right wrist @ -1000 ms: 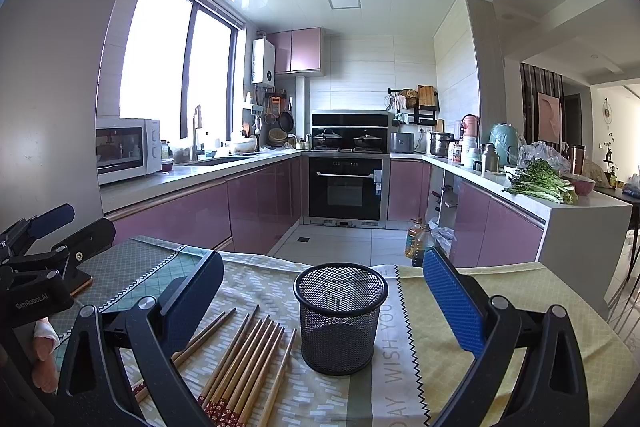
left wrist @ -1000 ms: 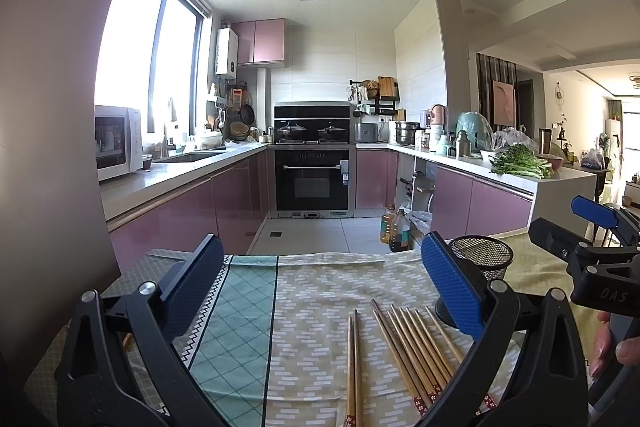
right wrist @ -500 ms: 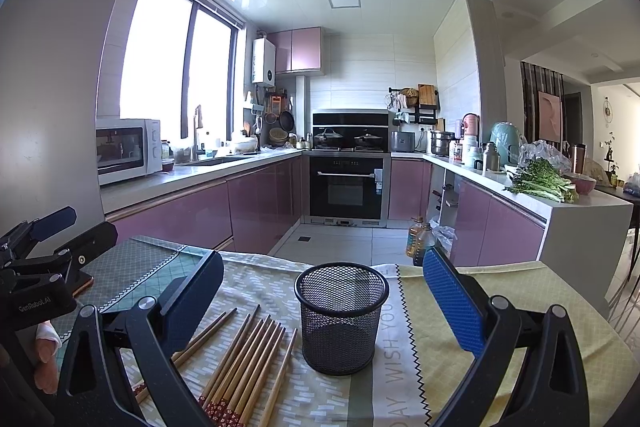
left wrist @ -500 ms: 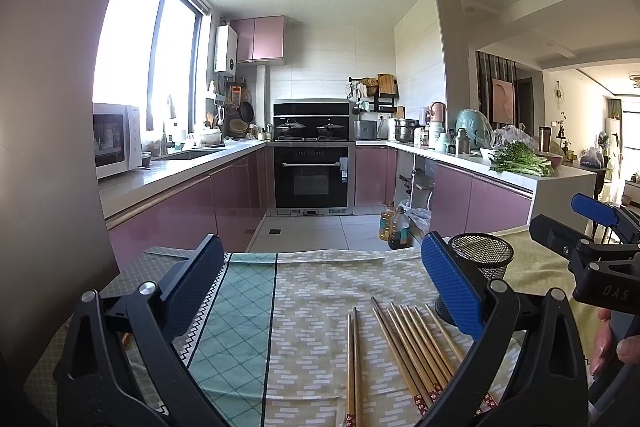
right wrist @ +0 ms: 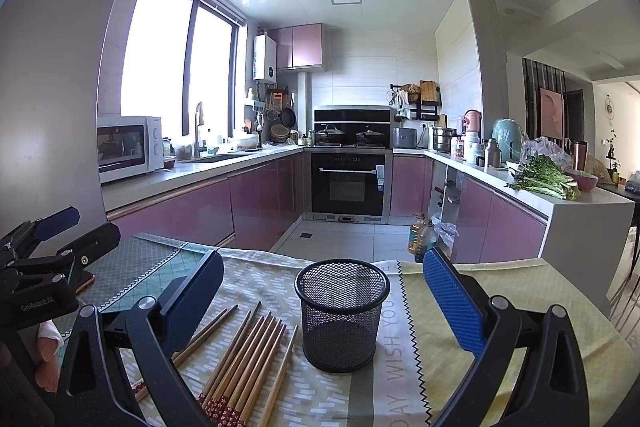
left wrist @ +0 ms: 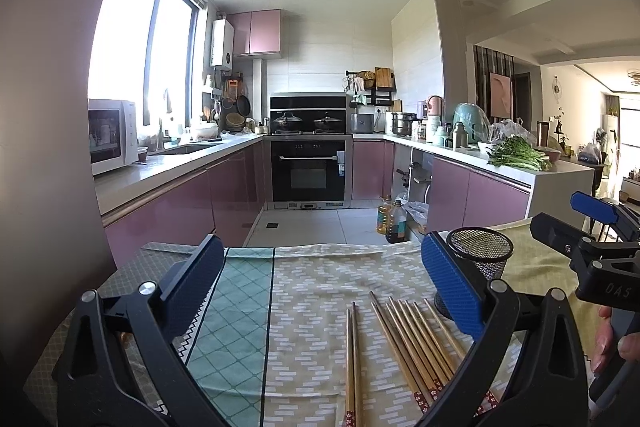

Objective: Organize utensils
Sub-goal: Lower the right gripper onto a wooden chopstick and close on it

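Several wooden chopsticks [left wrist: 416,343] lie side by side on the patterned tablecloth, with a separate pair [left wrist: 353,359] just left of them. They also show in the right wrist view [right wrist: 244,363]. A black mesh cup [right wrist: 342,311] stands upright and empty right of them; it also shows in the left wrist view [left wrist: 480,259]. My left gripper [left wrist: 320,283] is open and empty above the cloth, left of the chopsticks. My right gripper [right wrist: 324,297] is open and empty, with the cup between its fingers' line of sight. Each gripper shows at the edge of the other's view.
The table carries a green-checked cloth [left wrist: 236,311] on the left and a yellow cloth [right wrist: 500,307] on the right. Beyond the table's far edge is the kitchen floor, with oil bottles [left wrist: 392,223] on it and pink cabinets around.
The left wrist view has tilted down slightly, so the kitchen sits a little higher in frame. The right gripper, chopsticks and cup have not moved.
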The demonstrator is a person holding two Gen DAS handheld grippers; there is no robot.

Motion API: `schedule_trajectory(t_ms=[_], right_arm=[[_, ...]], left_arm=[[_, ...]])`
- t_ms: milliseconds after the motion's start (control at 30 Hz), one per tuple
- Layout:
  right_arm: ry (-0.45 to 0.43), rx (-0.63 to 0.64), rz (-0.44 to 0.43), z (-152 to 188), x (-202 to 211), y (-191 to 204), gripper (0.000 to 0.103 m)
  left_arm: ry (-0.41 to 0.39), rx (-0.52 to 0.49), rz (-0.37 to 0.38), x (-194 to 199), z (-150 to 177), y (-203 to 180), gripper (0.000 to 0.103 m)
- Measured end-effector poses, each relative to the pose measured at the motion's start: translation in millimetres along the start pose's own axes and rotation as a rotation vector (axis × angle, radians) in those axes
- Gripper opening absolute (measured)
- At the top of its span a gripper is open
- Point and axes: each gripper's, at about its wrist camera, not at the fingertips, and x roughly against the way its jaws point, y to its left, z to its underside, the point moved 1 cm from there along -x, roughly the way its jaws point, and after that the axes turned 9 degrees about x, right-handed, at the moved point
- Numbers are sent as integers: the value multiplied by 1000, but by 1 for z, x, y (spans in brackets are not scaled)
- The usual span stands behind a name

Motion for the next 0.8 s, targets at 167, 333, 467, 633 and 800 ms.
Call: schedule_trajectory(t_ms=[167,333,467,633,800], right_arm=[[93,18,-67,9,-12,4,97],[275,48,-162,30,-39,17,96],[415,67,-216,50,-59,30,83],[533,51,-260,66,-77,36,61],[594,48,-285,71,-88,41,51]], left_arm=[[118,-5,41,-18,4,6,97],[285,-29,70,-44,21,17,97],[430,-66,67,-68,39,20,97],[570,-81,101,-92,63,25,80],[659,-136,102,-109,83,22,69]])
